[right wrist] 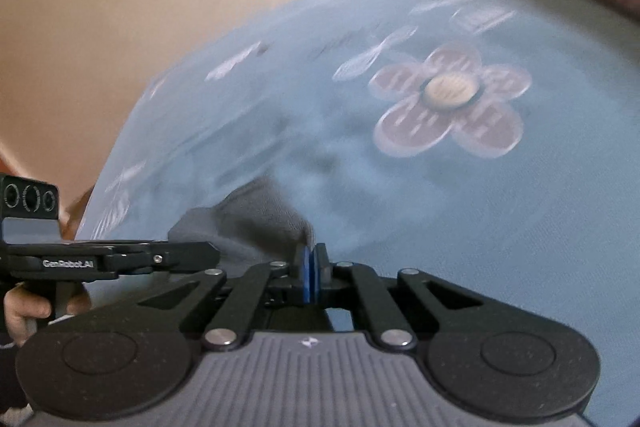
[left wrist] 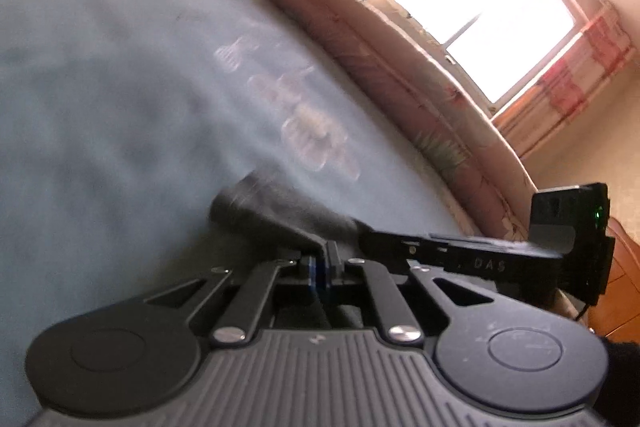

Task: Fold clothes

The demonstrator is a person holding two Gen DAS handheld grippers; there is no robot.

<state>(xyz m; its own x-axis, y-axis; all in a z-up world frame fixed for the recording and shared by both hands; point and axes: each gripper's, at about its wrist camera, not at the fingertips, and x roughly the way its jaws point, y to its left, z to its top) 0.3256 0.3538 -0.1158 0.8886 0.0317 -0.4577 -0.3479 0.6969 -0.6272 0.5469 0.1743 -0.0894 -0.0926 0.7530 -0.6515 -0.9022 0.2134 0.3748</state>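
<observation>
Grey garment [right wrist: 256,215] sits low in both views, bunched on a light-blue bedsheet [right wrist: 460,227] w/ a flower print [right wrist: 448,99]. Right gripper [right wrist: 311,267] has its blue pads pressed together on a grey fold at the garment's edge, cloth rising just left of the pads. Left gripper [left wrist: 322,263] is pinched nearly closed too; dark grey cloth [left wrist: 256,215] runs right up to its tips, so it looks clamped on another edge, though blur makes the exact bite hard to read. In the right view the other handheld unit [right wrist: 80,255] shows at left w/ a hand [right wrist: 24,307] on its grip, so both tongs are close together on the same piece. Window [left wrist: 484,11] w/ curtains and a quilt roll [left wrist: 380,67] lie beyond the sheet.

Judgement: step = lift & spread the piece before folding. To do it well: keep both pinches firm, raise both ends evenly, pull apart till the edge between them is taut, not stretched. Let the rest hang free of the sheet, then lay flat & smooth. Risk: thin bite slipping out, or grabbing two layers.
</observation>
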